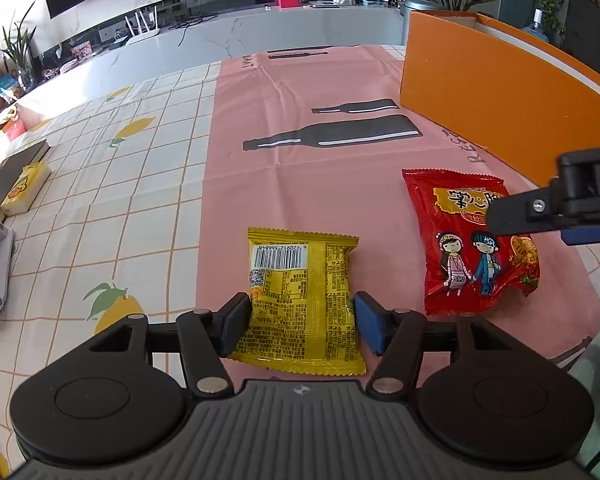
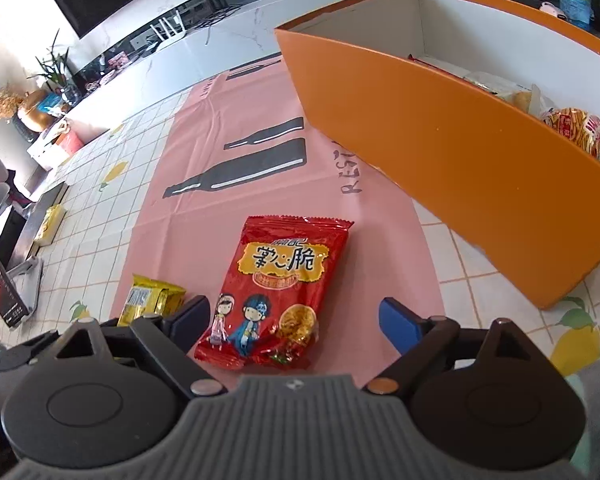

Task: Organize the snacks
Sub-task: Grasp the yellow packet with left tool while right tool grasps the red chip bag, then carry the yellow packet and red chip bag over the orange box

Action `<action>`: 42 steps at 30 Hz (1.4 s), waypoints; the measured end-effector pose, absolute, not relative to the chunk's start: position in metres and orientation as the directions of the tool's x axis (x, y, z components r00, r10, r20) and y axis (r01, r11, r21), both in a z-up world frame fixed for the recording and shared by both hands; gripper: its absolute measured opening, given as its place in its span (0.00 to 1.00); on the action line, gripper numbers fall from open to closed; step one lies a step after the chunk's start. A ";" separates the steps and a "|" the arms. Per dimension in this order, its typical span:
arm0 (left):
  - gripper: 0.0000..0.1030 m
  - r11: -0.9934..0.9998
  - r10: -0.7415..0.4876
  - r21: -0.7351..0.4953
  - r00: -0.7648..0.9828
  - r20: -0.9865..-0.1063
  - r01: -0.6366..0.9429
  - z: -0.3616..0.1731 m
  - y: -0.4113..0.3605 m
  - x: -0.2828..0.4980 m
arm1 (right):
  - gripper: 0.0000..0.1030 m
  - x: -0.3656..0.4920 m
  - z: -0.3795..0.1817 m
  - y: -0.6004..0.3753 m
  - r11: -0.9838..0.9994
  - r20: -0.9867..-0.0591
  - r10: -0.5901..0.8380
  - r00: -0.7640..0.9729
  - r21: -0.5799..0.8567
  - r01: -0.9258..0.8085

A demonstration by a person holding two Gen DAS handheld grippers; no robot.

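So the left gripper [image 1: 301, 322] has its jaws spread either side of the yellow snack packet [image 1: 303, 300], lower middle of the left wrist frame; whether the pads touch it I can't tell. The packet lies flat, barcode side up, on the pink mat [image 1: 300, 184]. The right gripper [image 2: 294, 322] is released, jaws wide around the red snack packet [image 2: 278, 292], which lies flat on the mat. The orange box [image 2: 440, 152] stands on the tabletop [image 1: 112, 200] at upper right, with other snacks [image 2: 580, 132] inside it
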State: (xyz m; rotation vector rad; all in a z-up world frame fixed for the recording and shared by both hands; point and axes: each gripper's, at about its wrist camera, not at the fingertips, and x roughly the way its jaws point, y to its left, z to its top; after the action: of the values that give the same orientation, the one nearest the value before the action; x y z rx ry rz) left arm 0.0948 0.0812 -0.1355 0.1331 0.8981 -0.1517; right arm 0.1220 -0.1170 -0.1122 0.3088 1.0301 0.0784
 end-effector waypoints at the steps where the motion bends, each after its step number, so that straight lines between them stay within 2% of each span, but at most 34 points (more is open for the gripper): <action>1: 0.69 0.980 -0.083 0.048 0.618 -0.782 0.192 -0.136 0.082 0.094 | 0.87 0.125 -0.114 -0.112 0.958 -0.836 0.195 0.514 0.275 0.084; 5: 0.72 0.976 -0.122 0.024 0.637 -0.761 0.215 -0.138 0.086 0.094 | 0.89 0.132 -0.119 -0.093 0.979 -0.851 0.124 0.511 0.190 0.079; 9: 0.78 0.968 -0.151 0.024 0.656 -0.739 0.250 -0.141 0.087 0.094 | 0.90 0.138 -0.128 -0.080 0.982 -0.859 0.106 0.501 0.170 0.084; 12: 0.78 0.967 -0.159 0.017 0.655 -0.738 0.254 -0.141 0.090 0.098 | 0.90 0.143 -0.133 -0.070 0.990 -0.865 0.061 0.497 0.118 0.083; 17: 0.76 0.974 -0.187 -0.050 0.652 -0.735 0.223 -0.141 0.100 0.105 | 0.87 0.149 -0.136 -0.058 0.997 -0.860 0.008 0.510 0.049 0.066; 19: 0.69 0.974 -0.202 -0.085 0.646 -0.736 0.208 -0.142 0.104 0.109 | 0.81 0.150 -0.139 -0.057 0.998 -0.862 0.001 0.507 0.035 0.058; 23: 0.58 0.974 -0.205 -0.092 0.644 -0.737 0.205 -0.142 0.104 0.111 | 0.74 0.148 -0.141 -0.059 0.998 -0.855 0.018 0.518 0.043 0.036; 27: 0.57 0.977 -0.198 -0.092 0.645 -0.738 0.194 -0.141 0.102 0.110 | 0.68 0.146 -0.138 -0.064 0.997 -0.855 0.057 0.515 0.075 0.014; 34: 0.57 0.986 -0.154 -0.070 0.656 -0.739 0.154 -0.133 0.098 0.101 | 0.67 0.129 -0.126 -0.085 0.987 -0.835 0.140 0.532 0.161 -0.007; 42: 0.57 0.975 -0.216 -0.125 0.674 -0.707 0.182 -0.077 0.076 0.092 | 0.67 0.102 -0.077 -0.119 0.971 -0.766 0.233 0.599 0.219 -0.096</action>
State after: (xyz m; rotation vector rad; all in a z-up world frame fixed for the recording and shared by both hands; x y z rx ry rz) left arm 0.0924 0.0763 -0.0774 -0.0452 0.8008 -0.2242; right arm 0.1019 -0.1189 -0.0768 0.1613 0.9093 0.1917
